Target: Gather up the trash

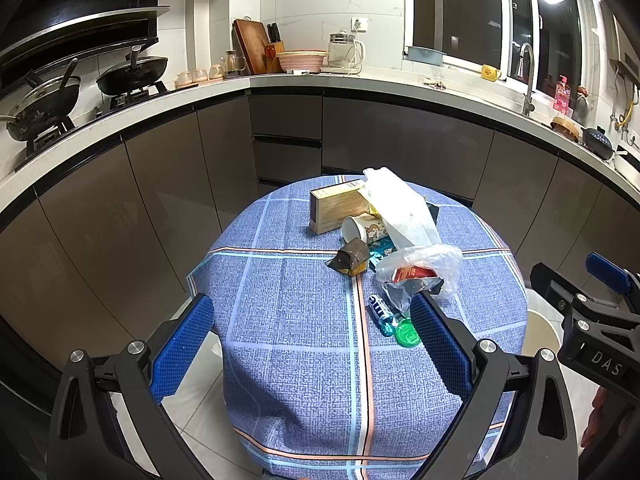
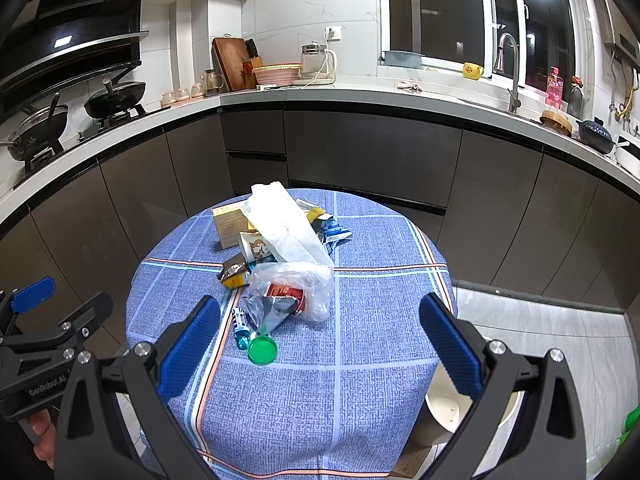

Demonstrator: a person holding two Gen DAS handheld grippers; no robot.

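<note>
While both grippers, left (image 1: 310, 344) and right (image 2: 320, 344), gape empty before the trash pile (image 1: 384, 236), only the right view's lower right shows the bin (image 2: 448, 408) clearly.

Woven matt tablecloth (image 1: 304, 344); crinkled glossy plastic bag (image 1: 432, 260).

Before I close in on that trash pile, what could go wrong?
The green lid and the tube lie loose in front of the pile, near the table edge; a sweep could knock them off. The clear bag drapes a red packet, so a pinch may lift only plastic. Both tongs, left and right, are open and side by side, so they could collide.
</note>
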